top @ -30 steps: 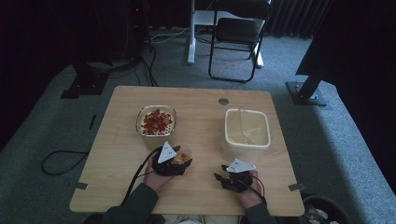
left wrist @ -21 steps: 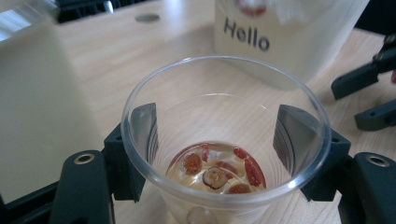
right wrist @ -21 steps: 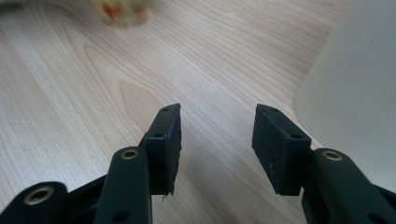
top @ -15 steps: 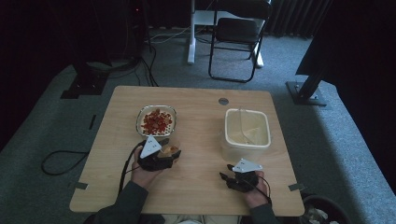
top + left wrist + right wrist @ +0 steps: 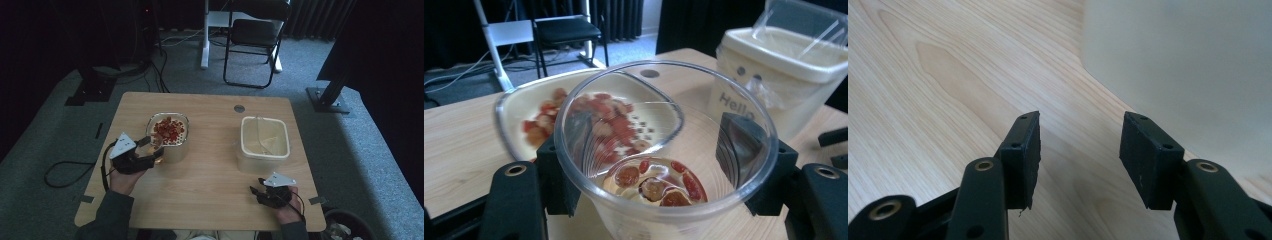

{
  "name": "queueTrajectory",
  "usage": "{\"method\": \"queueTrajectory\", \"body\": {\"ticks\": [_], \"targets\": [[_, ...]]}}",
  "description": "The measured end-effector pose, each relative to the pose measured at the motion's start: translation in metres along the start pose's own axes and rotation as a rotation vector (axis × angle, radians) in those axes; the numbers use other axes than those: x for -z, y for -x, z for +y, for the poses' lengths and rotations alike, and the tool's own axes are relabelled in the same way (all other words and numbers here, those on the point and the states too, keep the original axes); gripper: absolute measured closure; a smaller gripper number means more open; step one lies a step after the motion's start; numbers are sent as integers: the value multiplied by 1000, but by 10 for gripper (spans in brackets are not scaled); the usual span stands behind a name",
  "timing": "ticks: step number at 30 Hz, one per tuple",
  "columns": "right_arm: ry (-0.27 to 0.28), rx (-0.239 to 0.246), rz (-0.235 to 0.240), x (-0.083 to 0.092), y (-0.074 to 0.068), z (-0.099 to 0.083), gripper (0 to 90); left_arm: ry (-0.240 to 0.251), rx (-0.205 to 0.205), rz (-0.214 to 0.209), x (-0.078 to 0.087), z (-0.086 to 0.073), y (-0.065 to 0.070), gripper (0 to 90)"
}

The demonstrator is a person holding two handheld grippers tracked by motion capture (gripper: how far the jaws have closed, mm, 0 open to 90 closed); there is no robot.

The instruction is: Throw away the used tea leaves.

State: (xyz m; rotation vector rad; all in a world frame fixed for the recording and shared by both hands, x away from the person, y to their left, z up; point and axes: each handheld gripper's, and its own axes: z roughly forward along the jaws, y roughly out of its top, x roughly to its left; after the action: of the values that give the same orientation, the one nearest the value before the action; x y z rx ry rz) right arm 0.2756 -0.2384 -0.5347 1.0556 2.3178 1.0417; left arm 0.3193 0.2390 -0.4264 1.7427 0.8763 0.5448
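Note:
My left gripper (image 5: 150, 154) is shut on a clear plastic cup (image 5: 659, 165), its black pads pressing on either side of the cup's wall. The cup (image 5: 156, 149) holds several red and brown dried fruits at its bottom and hangs right beside the near left rim of a glass bowl (image 5: 169, 131) of similar red fruit. Behind the cup in the left gripper view is the bowl (image 5: 519, 117). My right gripper (image 5: 1080, 145) is open; its jaws have just been opening, with only bare table between them. It rests low by the front edge (image 5: 257, 191), just short of a white tub (image 5: 264, 142).
The white tub (image 5: 784, 65), with its clear lid raised behind it, stands at the right of the wooden table (image 5: 210, 180). Its pale wall (image 5: 1188, 65) is close on the right gripper's right. A black chair (image 5: 255, 35) and cables lie on the floor beyond the table.
My left gripper has carried the cup leftward and up, from the table's front middle to the bowl's near left side. The right gripper has slid a little to the right.

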Motion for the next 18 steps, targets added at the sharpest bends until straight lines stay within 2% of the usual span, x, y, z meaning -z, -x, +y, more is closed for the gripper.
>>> {"method": "queueTrajectory", "body": {"ticks": [5, 7, 11, 13, 16, 17, 18], "targets": [[-3, -6, -15, 3, 5, -5, 501, 5, 7, 29, 12, 5, -12, 325], [0, -14, -25, 4, 7, -6, 498, 11, 6, 59, 22, 10, -24, 325], [1, -19, -28, 3, 9, -6, 496, 5, -12, 93, 30, 15, -35, 325], [2, -22, -34, 2, 10, -6, 497, 2, -16, 121, 36, 20, -48, 325], [1, -24, -38, 1, 11, -7, 497, 4, -1, 152, 39, 24, -62, 325], [1, -26, -39, 1, 11, -7, 497, 4, -1, 152, 39, 24, -62, 325], [-2, -27, -41, 1, 12, -7, 496, 3, 11, 171, 39, 26, -70, 325]]}}
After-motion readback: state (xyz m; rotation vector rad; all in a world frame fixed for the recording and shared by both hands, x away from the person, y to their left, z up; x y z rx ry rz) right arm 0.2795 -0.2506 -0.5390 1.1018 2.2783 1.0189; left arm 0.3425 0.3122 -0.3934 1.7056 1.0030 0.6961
